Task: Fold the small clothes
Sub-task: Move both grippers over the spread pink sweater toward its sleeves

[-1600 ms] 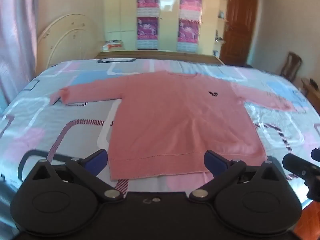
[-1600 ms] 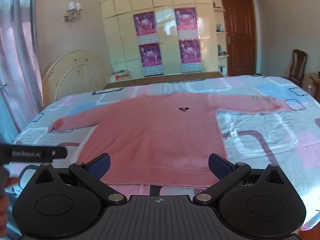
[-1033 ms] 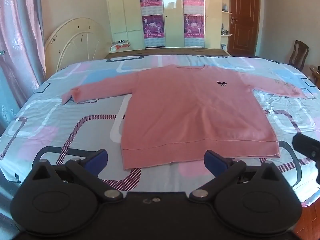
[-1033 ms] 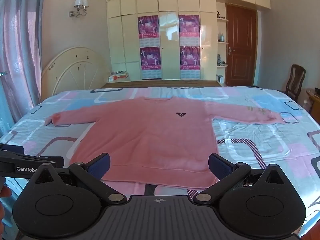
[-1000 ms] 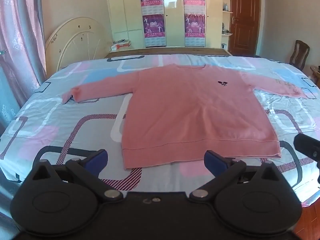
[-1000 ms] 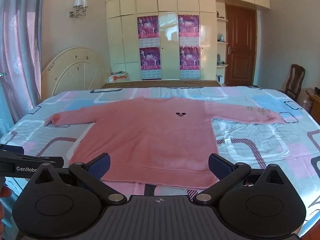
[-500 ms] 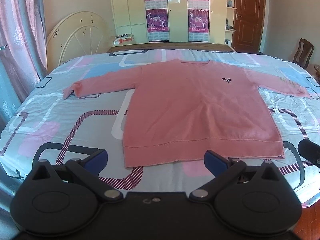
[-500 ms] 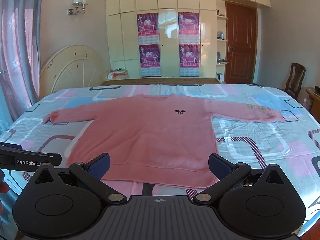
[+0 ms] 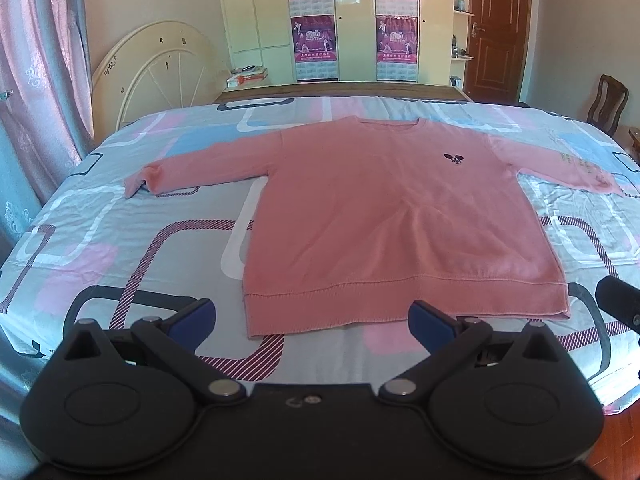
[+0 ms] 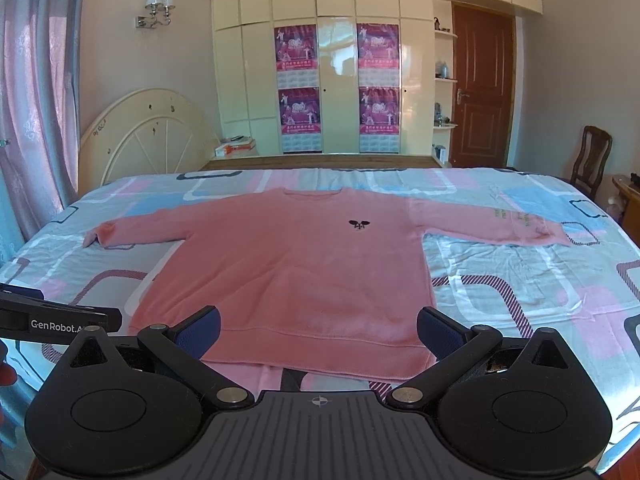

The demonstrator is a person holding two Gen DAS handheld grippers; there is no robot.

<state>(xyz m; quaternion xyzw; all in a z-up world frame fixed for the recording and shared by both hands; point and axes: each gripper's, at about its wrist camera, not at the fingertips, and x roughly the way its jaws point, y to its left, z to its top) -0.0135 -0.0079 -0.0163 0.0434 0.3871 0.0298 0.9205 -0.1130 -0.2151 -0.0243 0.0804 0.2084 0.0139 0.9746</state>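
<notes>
Only rightward, wall lamp (image 10: pixel 159 5) visible.

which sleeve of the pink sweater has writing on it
The sleeve on the right side of both views, pointing toward the door: pale lettering runs near its cuff. The other sleeve, toward the curtain, is plain and its cuff is bunched.

Sleeve lettering (image 10: pixel 520 218) (yellowish print) too small to read.

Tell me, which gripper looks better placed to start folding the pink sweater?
Probably the left gripper: it hangs open over the pink sweater's near hem corner. The right gripper, also open, faces mid-hem.
</notes>
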